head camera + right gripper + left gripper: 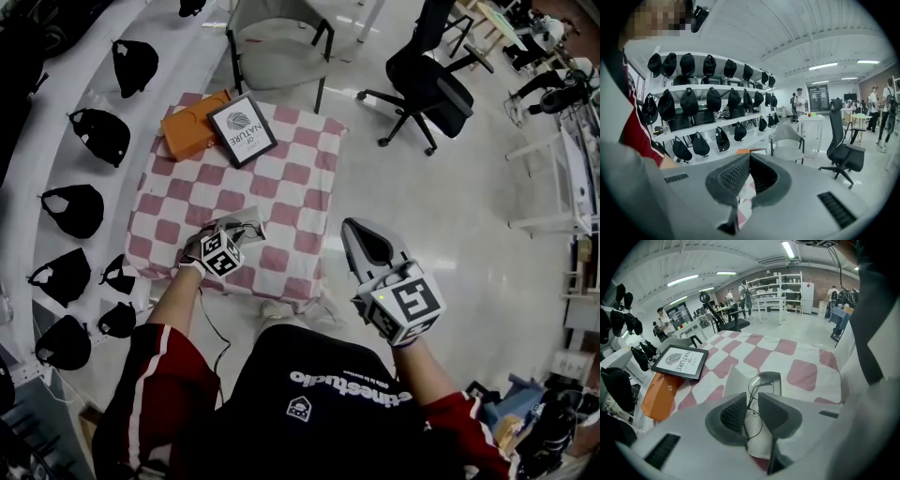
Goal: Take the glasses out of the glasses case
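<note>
The left hand-held gripper (751, 397) has its jaws drawn to a narrow gap on the thin wire glasses (759, 386), pinching them near the bridge just above the open case (736, 383) on the checked table (801, 357). The frame looks light, springy and easily bent, so a gentle grip at the bridge suits it. The right hand-held gripper (747, 161) is closed on nothing, off the table.

The checkered table (291, 178) holds an orange box (187, 133), framed print (242, 129) and glasses case (734, 383).
</note>
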